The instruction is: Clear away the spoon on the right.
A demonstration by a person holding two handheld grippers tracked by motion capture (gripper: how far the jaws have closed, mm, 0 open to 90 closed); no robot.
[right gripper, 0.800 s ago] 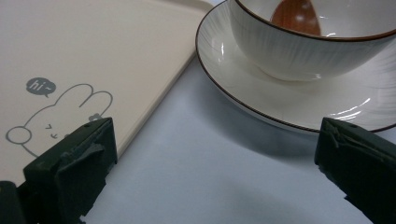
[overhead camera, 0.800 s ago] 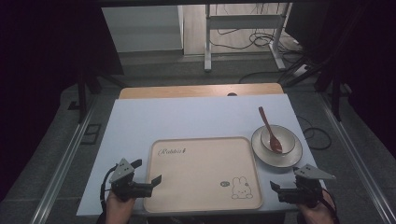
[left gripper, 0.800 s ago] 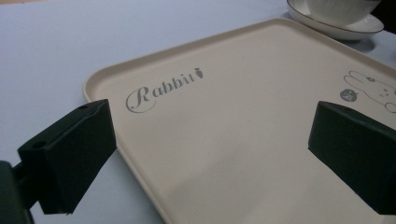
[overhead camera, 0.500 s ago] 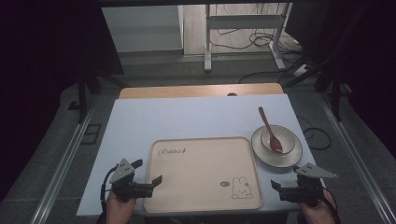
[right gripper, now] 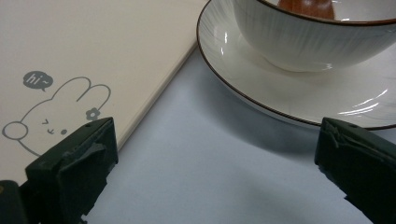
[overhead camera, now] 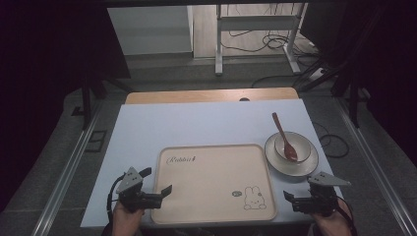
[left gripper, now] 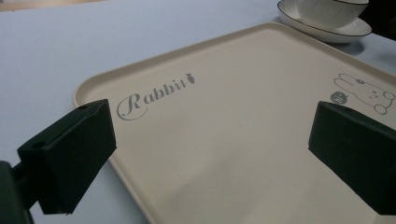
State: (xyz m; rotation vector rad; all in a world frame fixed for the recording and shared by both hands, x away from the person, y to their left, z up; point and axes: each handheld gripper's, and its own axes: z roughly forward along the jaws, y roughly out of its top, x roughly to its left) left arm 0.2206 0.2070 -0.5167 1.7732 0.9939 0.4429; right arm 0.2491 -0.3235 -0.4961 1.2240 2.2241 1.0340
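A beige tray (overhead camera: 211, 182) printed with "Rabbit" and a bunny lies at the near middle of the table. My left gripper (overhead camera: 157, 181) stands open at its near-left corner. In the left gripper view the gripper (left gripper: 210, 154) has its jaws wide apart over the tray (left gripper: 233, 116), holding nothing. To the tray's right a white bowl (overhead camera: 292, 147) sits on a dark-rimmed plate (overhead camera: 275, 160), with a brown spoon (overhead camera: 282, 132) resting in it. My right gripper (overhead camera: 297, 189) is open just in front of the plate (right gripper: 261, 79), between it and the tray's edge (right gripper: 93, 46).
The pale table top (overhead camera: 196, 123) stretches bare beyond the tray to a wooden strip (overhead camera: 211, 96) at the far edge. Behind the table are a metal stand (overhead camera: 219, 49) and floor cables (overhead camera: 265, 44). The table's near edge lies close under both hands.
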